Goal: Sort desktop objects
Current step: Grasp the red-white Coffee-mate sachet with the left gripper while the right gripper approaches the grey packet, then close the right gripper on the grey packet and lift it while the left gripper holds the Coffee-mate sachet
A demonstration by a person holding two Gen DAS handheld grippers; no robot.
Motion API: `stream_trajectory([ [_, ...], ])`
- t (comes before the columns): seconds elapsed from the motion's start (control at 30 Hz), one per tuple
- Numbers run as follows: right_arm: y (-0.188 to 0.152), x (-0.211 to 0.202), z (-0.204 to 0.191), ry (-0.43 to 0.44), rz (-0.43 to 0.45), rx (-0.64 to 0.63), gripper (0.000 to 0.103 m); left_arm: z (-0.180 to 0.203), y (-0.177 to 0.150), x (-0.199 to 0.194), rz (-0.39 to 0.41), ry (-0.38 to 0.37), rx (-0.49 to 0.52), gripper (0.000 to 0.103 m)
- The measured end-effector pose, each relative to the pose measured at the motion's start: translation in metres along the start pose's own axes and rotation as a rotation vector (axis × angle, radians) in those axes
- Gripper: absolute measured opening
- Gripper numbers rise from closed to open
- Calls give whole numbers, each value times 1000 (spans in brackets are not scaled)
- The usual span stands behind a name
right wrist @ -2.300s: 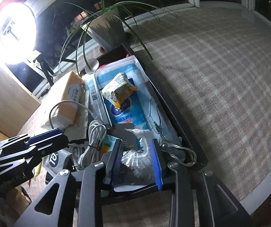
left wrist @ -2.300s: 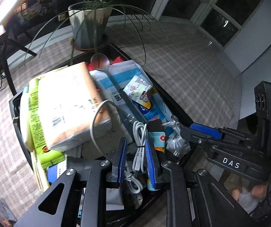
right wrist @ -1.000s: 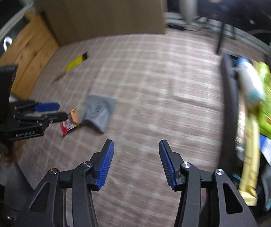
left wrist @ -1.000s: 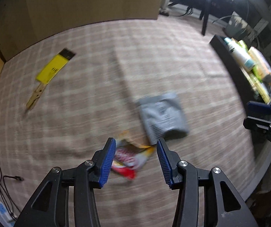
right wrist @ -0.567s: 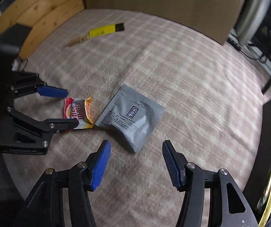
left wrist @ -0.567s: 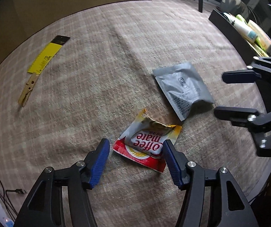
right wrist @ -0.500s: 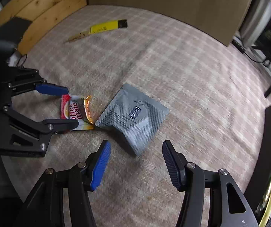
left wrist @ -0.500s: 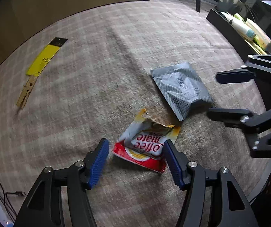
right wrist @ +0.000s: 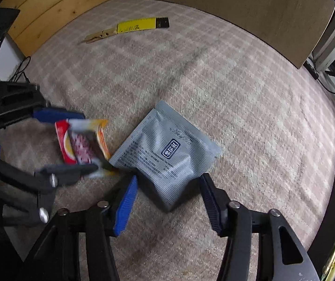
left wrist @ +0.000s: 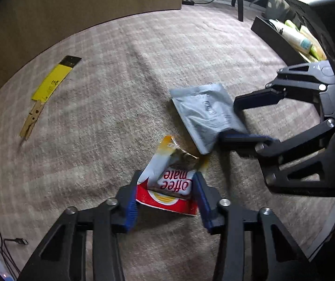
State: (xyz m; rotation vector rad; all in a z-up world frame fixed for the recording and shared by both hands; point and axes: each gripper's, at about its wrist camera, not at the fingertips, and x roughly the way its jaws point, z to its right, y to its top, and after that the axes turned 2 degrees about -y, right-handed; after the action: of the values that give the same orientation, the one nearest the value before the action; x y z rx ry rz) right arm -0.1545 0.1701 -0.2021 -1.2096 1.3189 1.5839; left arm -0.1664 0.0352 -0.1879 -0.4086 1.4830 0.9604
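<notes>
Closing left gripper [left wrist: 165, 194] pinches creamer sachet [left wrist: 167, 187]; right gripper [right wrist: 167, 196] closing astride grey pouch [right wrist: 165, 154]; yellow strip [left wrist: 52, 82] well apart.

**Surroundings: cloth, boards, cables**

Checked cloth [left wrist: 120, 93], pale pink and beige, fills most of both views; a faint crease runs down its middle. Plain brown board [left wrist: 74, 7] stands along the cloth's far edge, top of frame. Right wrist view: knotty wooden planks [right wrist: 57, 4] in the upper left corner, meeting the board. Thin black cable with a USB plug [left wrist: 20, 241] lies off the cloth, lower left. Dark furniture leg [left wrist: 238, 4] at top right, cords on the floor behind it. White frame [right wrist: 333, 44] at the right edge.
</notes>
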Motion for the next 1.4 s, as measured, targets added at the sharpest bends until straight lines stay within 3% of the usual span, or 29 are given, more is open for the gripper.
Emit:
stream_trajectory([
  [0.03,0,-1,2,-1,4,4,40,1,1,-1,4,-4,-6,29],
  [0.2,-2,-6,22,52,16,73,0,6,-1,-3,19,-27,-41,9],
  [0.23,-3,-6,25,67,16,86,0,4,1,-3,22,-28,-51,5],
  [0.43,-13,-14,35,114,31,120,0,-2,-3,-15,36,-27,-94,4],
  [0.53,-13,-26,39,60,54,120,2,-12,-1,-18,49,-34,-125,4],
  [0.57,-10,-31,39,29,72,116,14,-14,-2,-20,54,-38,-136,4],
  [0.6,-10,-33,40,23,80,115,39,-17,-2,-21,58,-42,-148,4],
  [0.63,-6,-34,39,25,86,114,50,-20,-4,-23,62,-48,-163,4],
  [0.67,-2,-34,34,29,100,114,55,-21,-6,-24,64,-50,-172,4],
  [0.77,17,-25,29,36,89,90,54,-27,-10,-27,68,-65,-212,4],
  [0.87,28,-9,15,-12,63,32,49,-32,-16,-27,68,-67,-239,4],
  [0.93,28,3,10,-40,19,1,40,-35,-19,-26,69,-67,-255,4],
  [1.0,25,2,9,-55,53,-16,30,-38,-21,-28,74,-69,-268,4],
  [1.07,22,-2,15,-25,53,-2,23,-39,-21,-30,79,-73,-279,4],
  [1.13,18,-7,25,35,54,52,5,-36,-20,-33,87,-73,-279,4],
  [1.4,-10,-36,49,151,112,201,2,-11,-7,-42,110,-75,-236,4],
])
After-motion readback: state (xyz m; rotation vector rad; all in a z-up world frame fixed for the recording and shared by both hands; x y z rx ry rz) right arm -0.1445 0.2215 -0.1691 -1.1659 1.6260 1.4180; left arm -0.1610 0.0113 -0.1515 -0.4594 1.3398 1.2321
